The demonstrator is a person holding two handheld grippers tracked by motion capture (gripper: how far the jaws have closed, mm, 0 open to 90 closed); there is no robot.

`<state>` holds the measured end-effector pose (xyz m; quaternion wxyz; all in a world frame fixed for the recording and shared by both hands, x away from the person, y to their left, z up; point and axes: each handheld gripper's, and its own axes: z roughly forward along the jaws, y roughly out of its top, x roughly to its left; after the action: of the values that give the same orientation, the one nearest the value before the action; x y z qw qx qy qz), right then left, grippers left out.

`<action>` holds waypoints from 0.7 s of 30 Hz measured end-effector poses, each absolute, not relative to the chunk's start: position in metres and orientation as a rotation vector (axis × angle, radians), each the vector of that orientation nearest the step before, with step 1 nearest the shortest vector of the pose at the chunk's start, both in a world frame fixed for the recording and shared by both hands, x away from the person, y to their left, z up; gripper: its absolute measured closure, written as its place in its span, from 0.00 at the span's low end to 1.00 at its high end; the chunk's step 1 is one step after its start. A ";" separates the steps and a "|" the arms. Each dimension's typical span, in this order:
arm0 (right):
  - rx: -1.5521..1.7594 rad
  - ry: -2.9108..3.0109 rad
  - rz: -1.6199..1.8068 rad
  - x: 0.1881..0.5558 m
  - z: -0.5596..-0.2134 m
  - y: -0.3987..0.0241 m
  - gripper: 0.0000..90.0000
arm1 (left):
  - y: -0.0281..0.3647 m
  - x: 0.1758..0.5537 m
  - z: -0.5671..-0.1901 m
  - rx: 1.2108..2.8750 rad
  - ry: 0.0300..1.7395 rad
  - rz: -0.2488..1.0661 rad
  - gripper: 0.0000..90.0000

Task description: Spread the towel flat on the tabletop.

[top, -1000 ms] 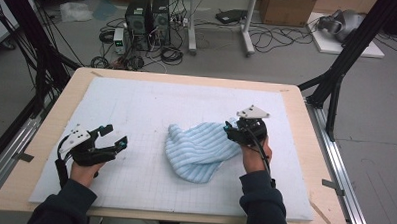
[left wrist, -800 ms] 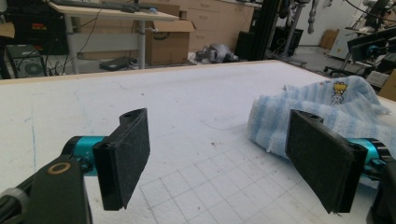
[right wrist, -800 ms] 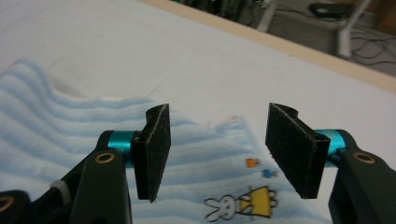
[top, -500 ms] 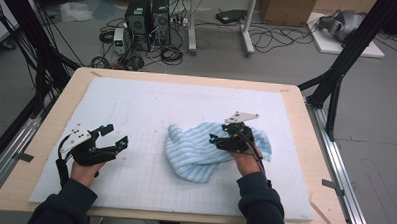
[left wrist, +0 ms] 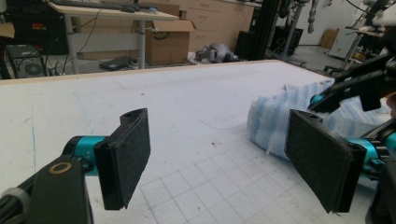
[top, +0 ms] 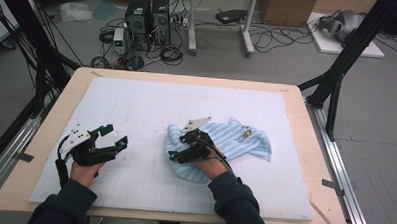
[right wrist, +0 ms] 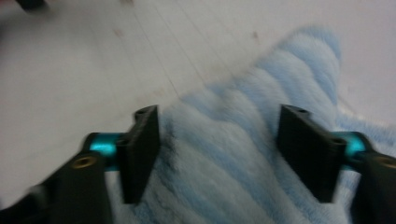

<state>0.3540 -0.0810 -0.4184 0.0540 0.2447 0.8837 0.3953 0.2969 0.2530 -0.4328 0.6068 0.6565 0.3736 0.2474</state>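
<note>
The right tool (top: 177, 152) is now seen over the near left part of the striped blue cloth (top: 245, 138); a second ago it stood at the cloth's right edge, so a shift across the cloth toward its left side is recorded. The cloth itself is seen more spread out to the right than a second ago, with a small printed patch (top: 244, 137) now exposed on its right half. It lies bunched on the white mat (top: 136, 105) of the counter (top: 306, 121), right of the mat's centre.

In the right gripper view the right tool (right wrist: 215, 154) is held about half open, jaws well apart, with cloth (right wrist: 224, 163) lying between and under them; no pinch on the fabric is noted. The picture is blurred.

The left tool (top: 113, 139) is seen at the same spot as a second ago, well left of the cloth, jaws wide open and empty in the left gripper view (left wrist: 219, 158).

Judgement: a new grasp on the cloth's left edge is probably being set up, for spreading or folding.
</note>
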 end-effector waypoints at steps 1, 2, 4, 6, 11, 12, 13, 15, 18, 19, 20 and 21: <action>0.742 2.702 1.143 0.355 -0.421 -0.079 0.53 | 0.253 0.297 -0.433 1.517 0.864 0.572 0.25; 0.734 2.706 1.118 0.356 -0.422 -0.078 0.63 | 0.253 0.297 -0.433 1.517 0.863 0.572 0.25; 0.751 2.676 1.135 0.358 -0.418 -0.082 0.84 | 0.253 0.297 -0.433 1.514 0.867 0.571 0.25; 0.788 2.637 1.170 0.360 -0.412 -0.091 0.87 | 0.254 0.297 -0.433 1.513 0.868 0.571 0.25; 0.944 2.494 1.308 0.371 -0.397 -0.128 0.87 | 0.254 0.297 -0.433 1.512 0.868 0.570 0.25; 0.977 2.466 1.332 0.373 -0.395 -0.137 0.87 | 0.253 0.297 -0.433 1.512 0.867 0.570 0.25; 1.004 2.433 1.335 0.375 -0.394 -0.146 0.87 | 0.253 0.297 -0.433 1.514 0.868 0.569 0.25; 1.048 2.388 1.290 0.378 -0.393 -0.163 0.87 | 0.253 0.297 -0.433 1.516 0.866 0.568 0.25; 1.152 2.307 1.232 0.384 -0.394 -0.190 0.85 | 0.253 0.297 -0.433 1.518 0.865 0.567 0.25; 1.177 2.283 1.216 0.386 -0.395 -0.199 0.85 | 0.253 0.297 -0.433 1.518 0.864 0.567 0.26; 1.209 2.259 1.194 0.387 -0.395 -0.207 0.84 | 0.253 0.297 -0.433 1.518 0.865 0.566 0.26; 1.239 2.245 1.181 0.388 -0.396 -0.215 0.83 | 0.253 0.297 -0.433 1.518 0.865 0.566 0.26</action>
<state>0.3882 -0.2154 -0.3960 0.1587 0.4333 0.7851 0.4131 0.2975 0.2531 -0.4333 0.6073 0.6567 0.3742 0.2448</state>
